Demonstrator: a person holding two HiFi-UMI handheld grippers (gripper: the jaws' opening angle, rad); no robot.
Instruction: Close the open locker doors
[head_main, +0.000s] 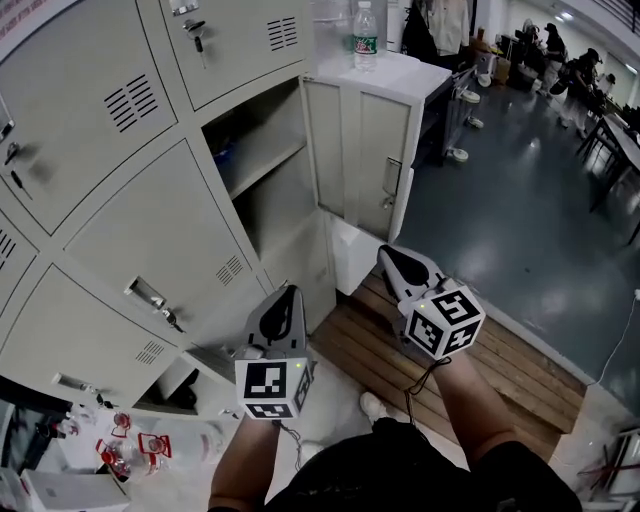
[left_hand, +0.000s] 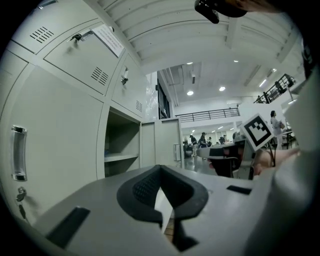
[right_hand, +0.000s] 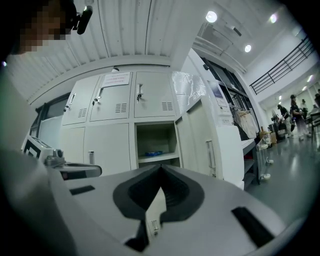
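Workshop hall: lockers (head_main: 110, 130), desks (head_main: 622, 135)

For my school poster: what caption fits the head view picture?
The left gripper and right gripper, both shut, point toward a locker with its door open.

The lockers (head_main: 150, 230) are smooth painted metal, satin; a handle (left_hand: 18, 152) shines like chrome; the floor (head_main: 500, 230) is glossy; the planks (head_main: 480, 370) are bare wood; the bottle (head_main: 367, 38) is clear plastic; my left gripper (head_main: 289, 292) and right gripper (head_main: 388, 256) are matt grey plastic with black textured pads (left_hand: 142, 189).
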